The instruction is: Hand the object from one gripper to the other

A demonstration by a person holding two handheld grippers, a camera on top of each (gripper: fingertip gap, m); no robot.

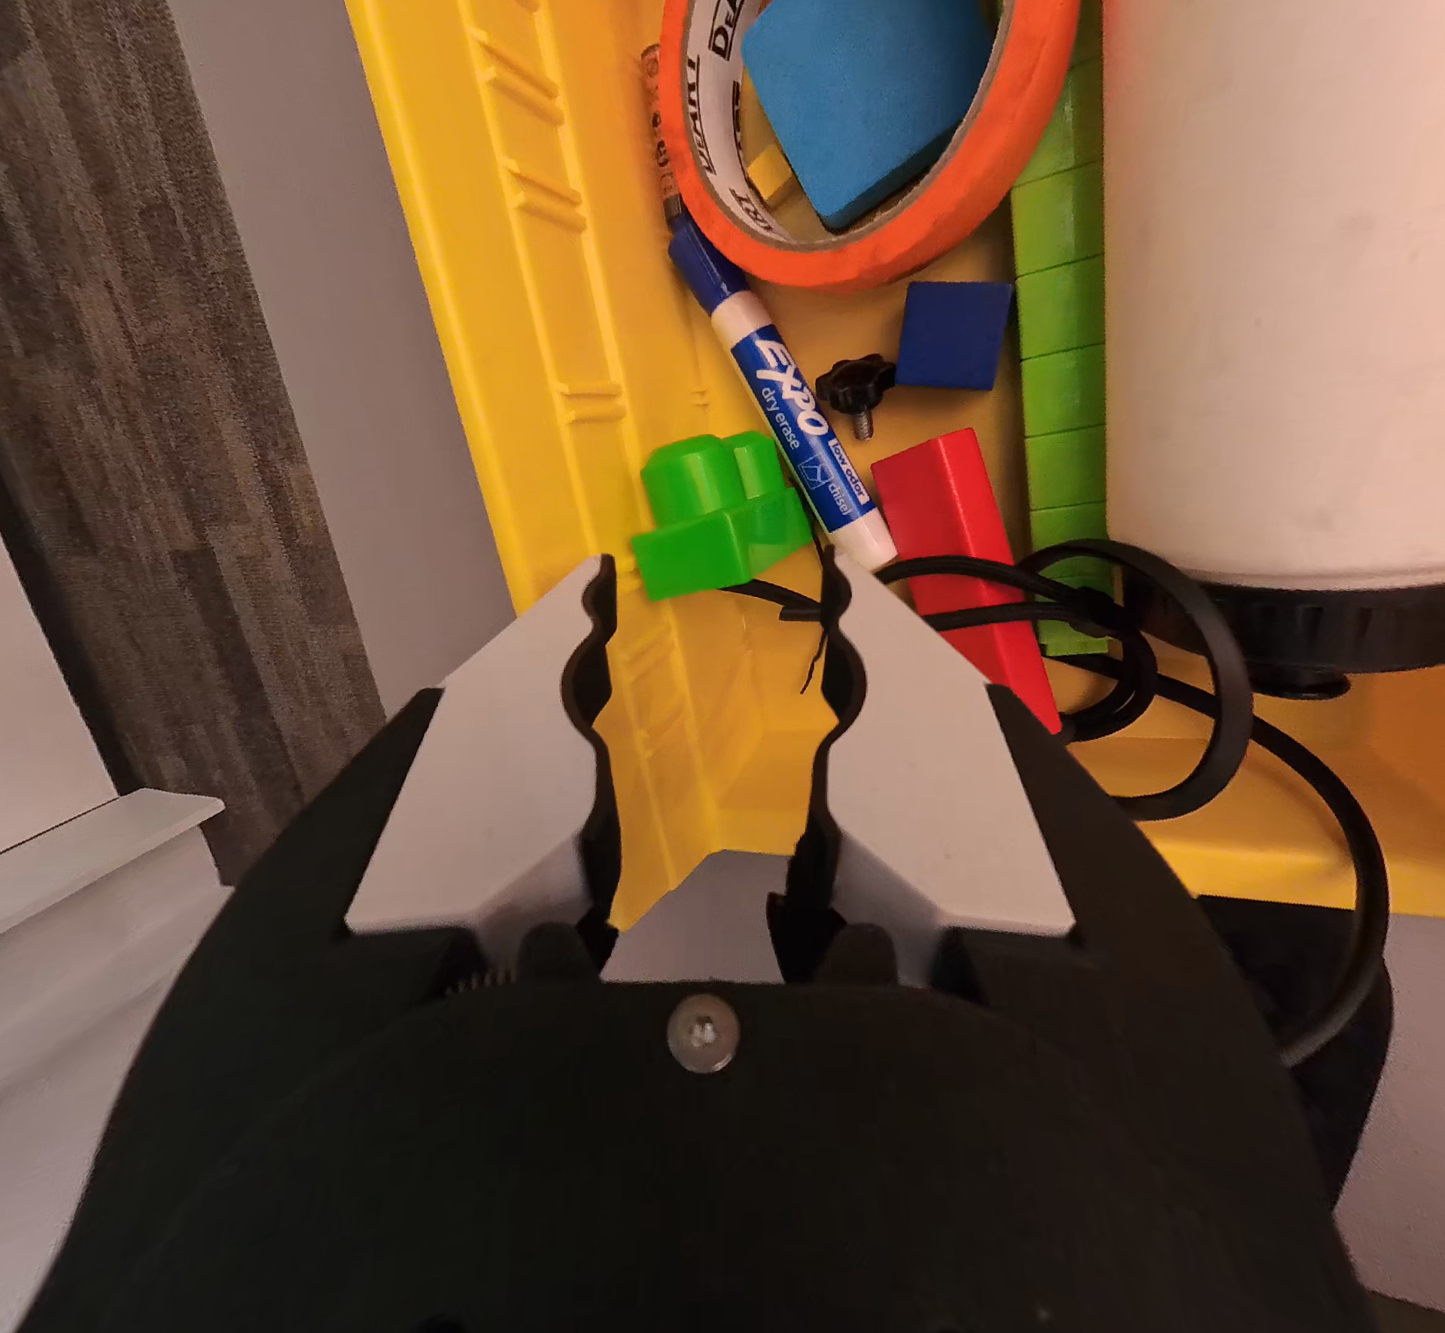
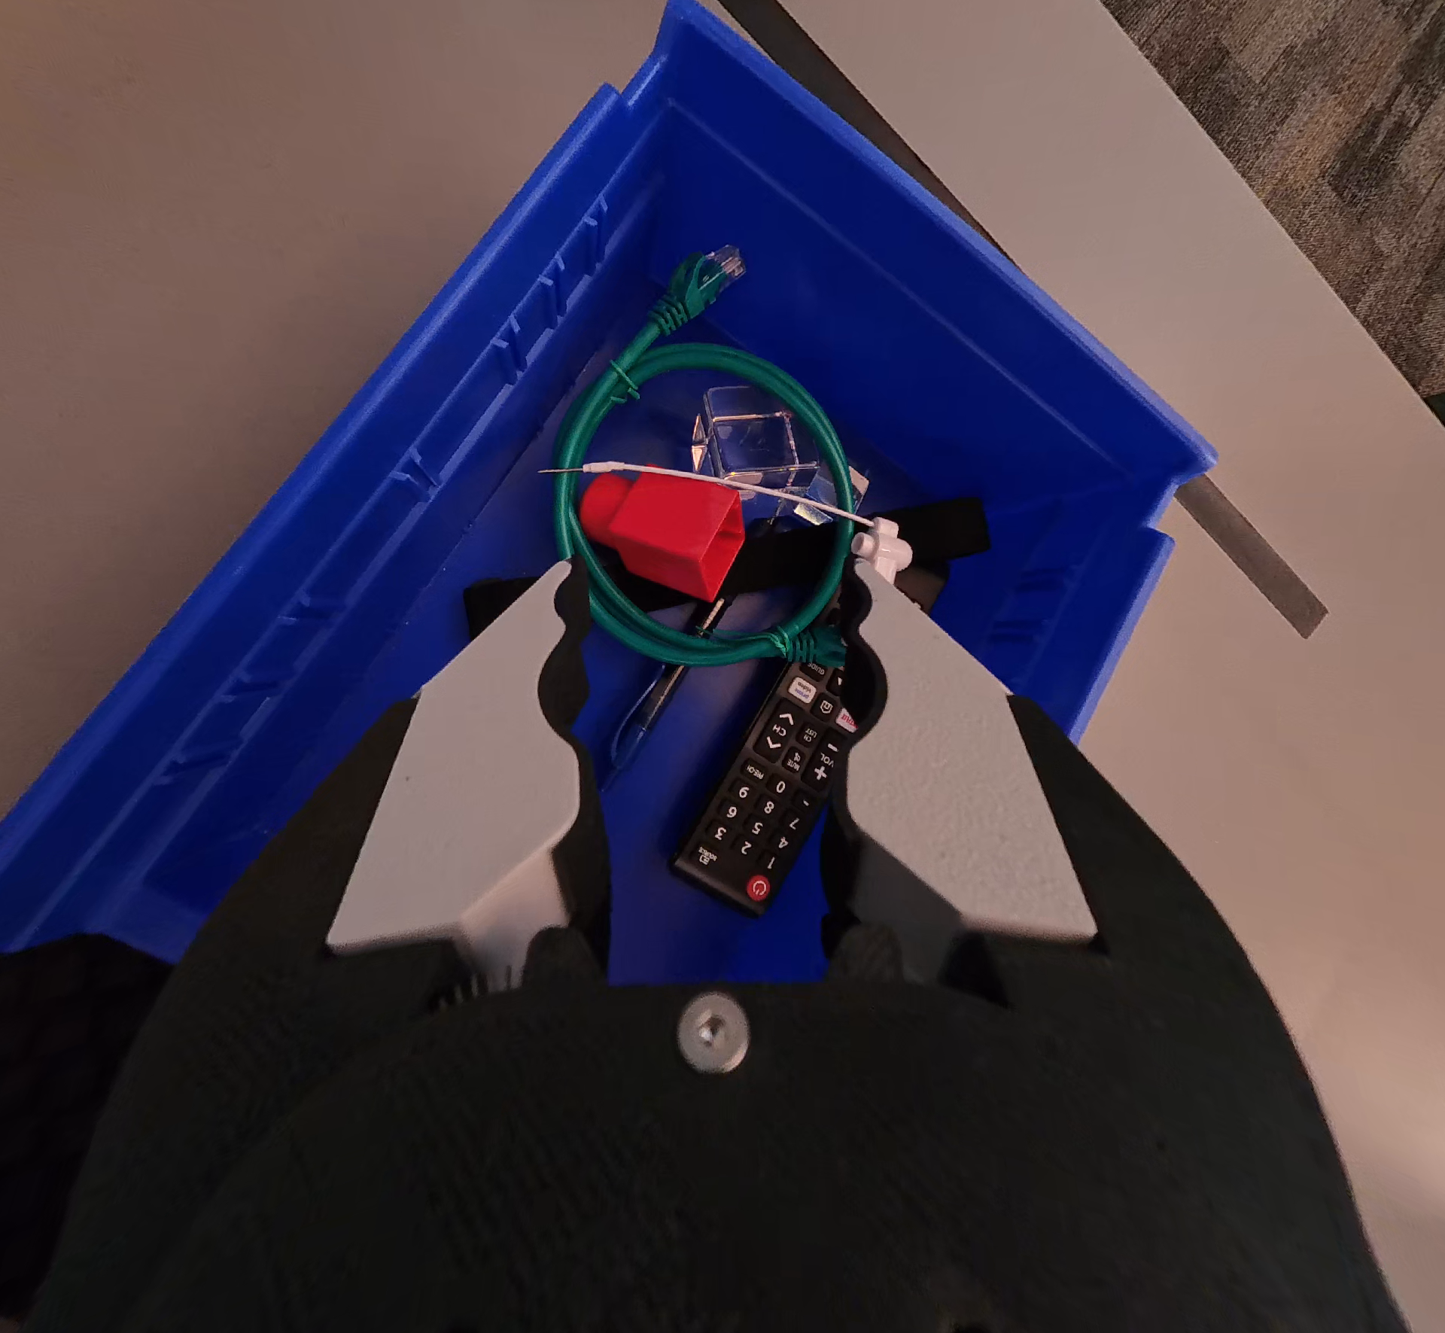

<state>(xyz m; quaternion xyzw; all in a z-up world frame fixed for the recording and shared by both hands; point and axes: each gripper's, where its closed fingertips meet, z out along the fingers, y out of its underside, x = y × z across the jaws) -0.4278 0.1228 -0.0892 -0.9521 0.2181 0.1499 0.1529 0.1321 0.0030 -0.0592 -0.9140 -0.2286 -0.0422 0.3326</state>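
Grey counter (image 2: 234, 201) is carrying both bins. Left claw (image 1: 719, 576) is hovering released, empty, over the yellow bin (image 1: 547, 357); right claw (image 2: 708, 584) likewise over the blue bin (image 2: 860, 263). Object not picked yet. Risk: black cord (image 1: 1016, 592) or green cable (image 2: 704, 498) snagging fingertips.
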